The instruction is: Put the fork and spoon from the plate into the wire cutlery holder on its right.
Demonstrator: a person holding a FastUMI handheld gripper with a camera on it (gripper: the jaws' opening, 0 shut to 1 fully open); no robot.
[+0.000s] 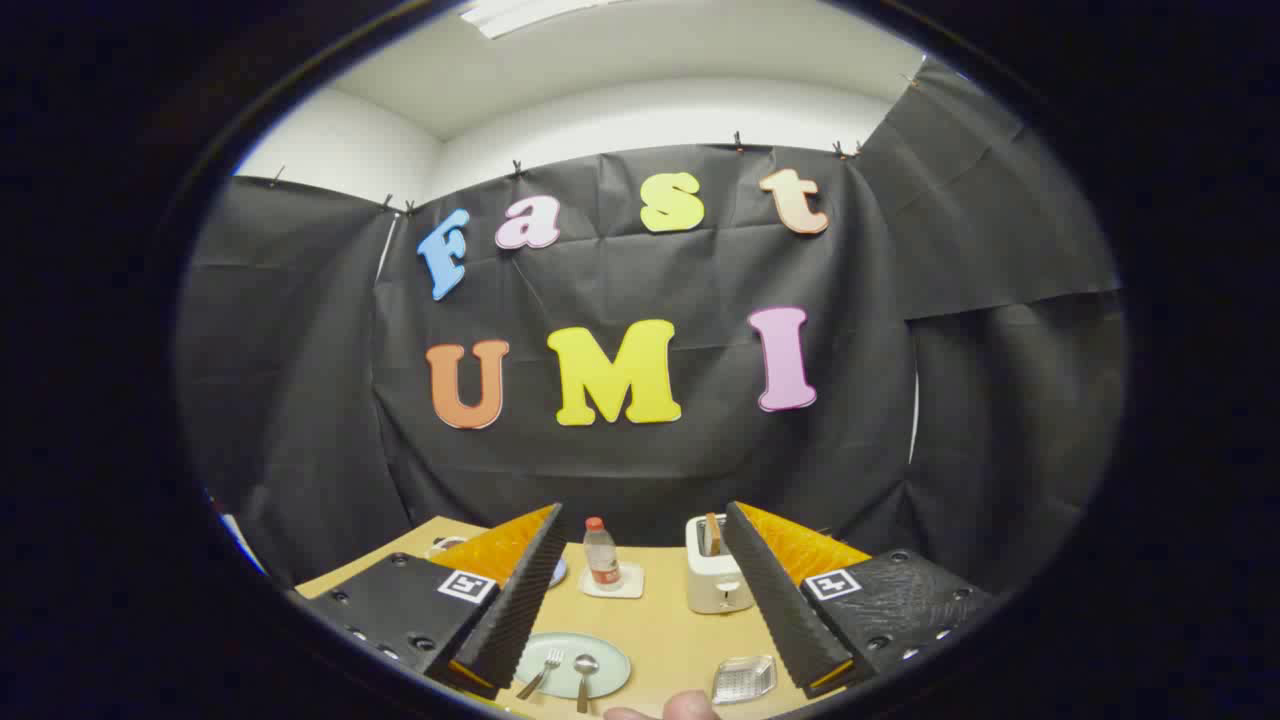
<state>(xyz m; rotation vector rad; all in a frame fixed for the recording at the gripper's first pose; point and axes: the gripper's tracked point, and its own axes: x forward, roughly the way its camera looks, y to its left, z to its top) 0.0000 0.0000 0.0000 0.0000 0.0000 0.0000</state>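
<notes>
A pale green plate (600,655) lies on the wooden table between my fingers, nearer the left one. On it rest a fork (541,673) on the left and a spoon (585,678) on the right, handles toward me. The wire cutlery holder (744,679) sits to the plate's right, close to the right finger. My gripper (640,600) is open and held high above the table, nothing between its fingers.
Beyond the plate stand a small bottle with a red cap (601,553) on a white coaster and a white toaster (715,576) holding a slice. A fingertip of a person's hand (665,709) shows at the near table edge. Another dish (556,572) peeks past the left finger.
</notes>
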